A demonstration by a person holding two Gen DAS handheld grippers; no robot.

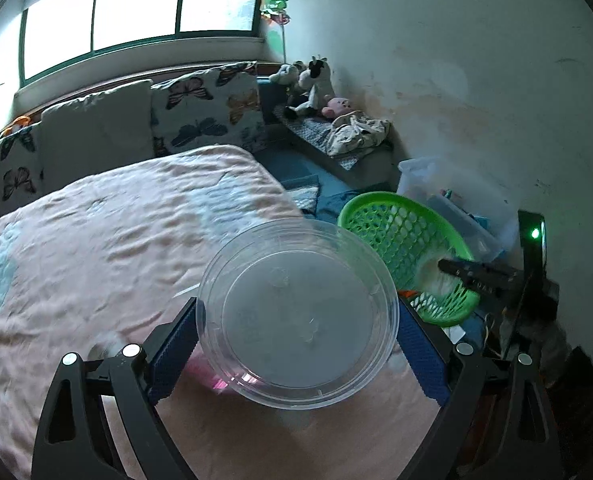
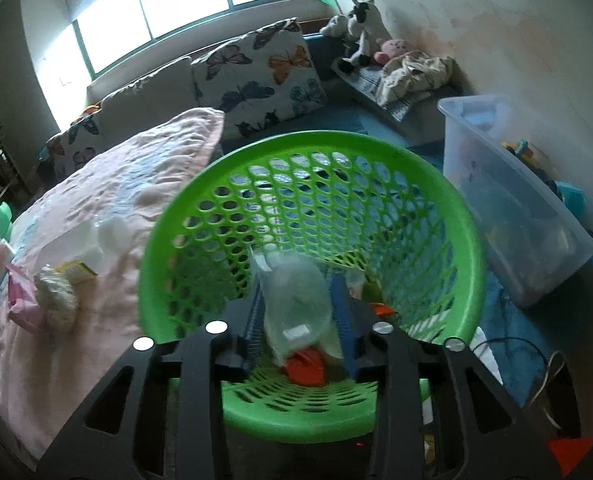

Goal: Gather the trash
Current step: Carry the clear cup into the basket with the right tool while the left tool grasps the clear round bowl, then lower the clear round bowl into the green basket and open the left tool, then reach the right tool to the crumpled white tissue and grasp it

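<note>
Left hand-held gripper (image 1: 296, 344), lower centre of left wrist view: spread wide around a clear round plastic container (image 1: 296, 312), blue pads touching its rim on both sides, container held above pink bedspread (image 1: 96, 240). Small pink item under container at its lower left edge, blurred, kind cannot be told.

Right hand-held gripper (image 2: 298, 320), lower centre of right wrist view: narrowly parted, crumpled clear plastic bottle with orange cap (image 2: 296, 308) between blue pads, cap end toward the camera. Left pad blurred; contact on either side cannot be confirmed, so gripped or loose cannot be told. Bottle inside mouth of green mesh basket (image 2: 312, 216), over its interior. Same basket (image 1: 408, 248) at centre right of left wrist view, just right of the held container, black fingertip of right gripper reaching into it.

On bed, left of right wrist view: crumpled whitish wad (image 2: 56, 300), pink packet (image 2: 24, 304) touching it, small yellow-and-white box (image 2: 78, 270), white round pieces (image 2: 112, 232) near basket rim.

Right of basket: translucent storage bin (image 2: 516, 200) with mixed items. Upper centre: butterfly-print cushions (image 2: 264, 76). Upper right: plush toys (image 2: 360, 28) and crumpled cloth (image 2: 416, 72) on a bench against the wall. Window (image 2: 184, 4) at top.
</note>
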